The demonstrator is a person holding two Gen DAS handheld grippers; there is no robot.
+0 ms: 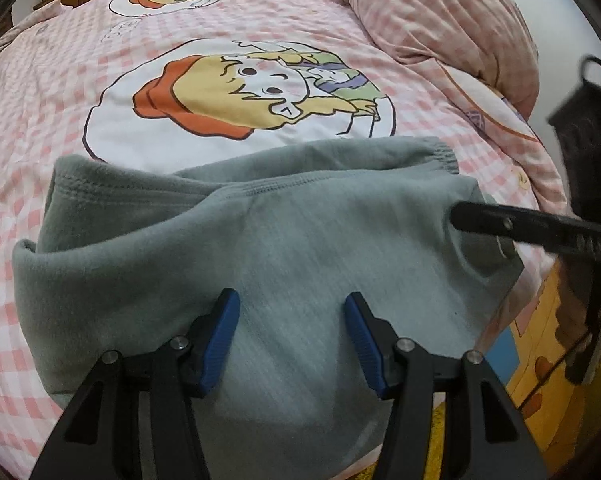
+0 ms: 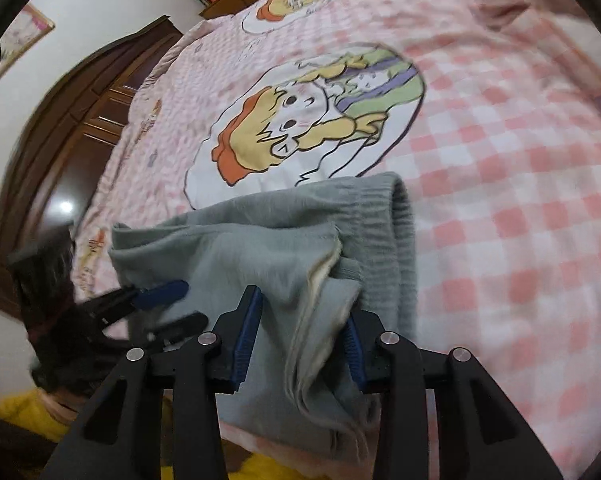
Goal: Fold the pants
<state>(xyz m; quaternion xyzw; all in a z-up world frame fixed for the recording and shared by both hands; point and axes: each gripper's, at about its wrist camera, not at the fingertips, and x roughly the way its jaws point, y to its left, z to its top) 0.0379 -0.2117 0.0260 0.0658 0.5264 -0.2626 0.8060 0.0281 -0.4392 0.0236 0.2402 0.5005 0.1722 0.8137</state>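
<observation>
With the grey pants (image 1: 260,248) folded at the bed's (image 1: 40,160) near edge, both grippers, left gripper (image 1: 291,340) and right gripper (image 2: 302,344), have wide-open jaws gripping nothing, so I judge squaring the bundle comes next.

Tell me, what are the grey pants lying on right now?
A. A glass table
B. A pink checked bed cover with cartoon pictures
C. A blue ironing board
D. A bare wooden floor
B: the grey pants rest on the pink checked bed cover, just below a round cartoon picture printed on it.
</observation>
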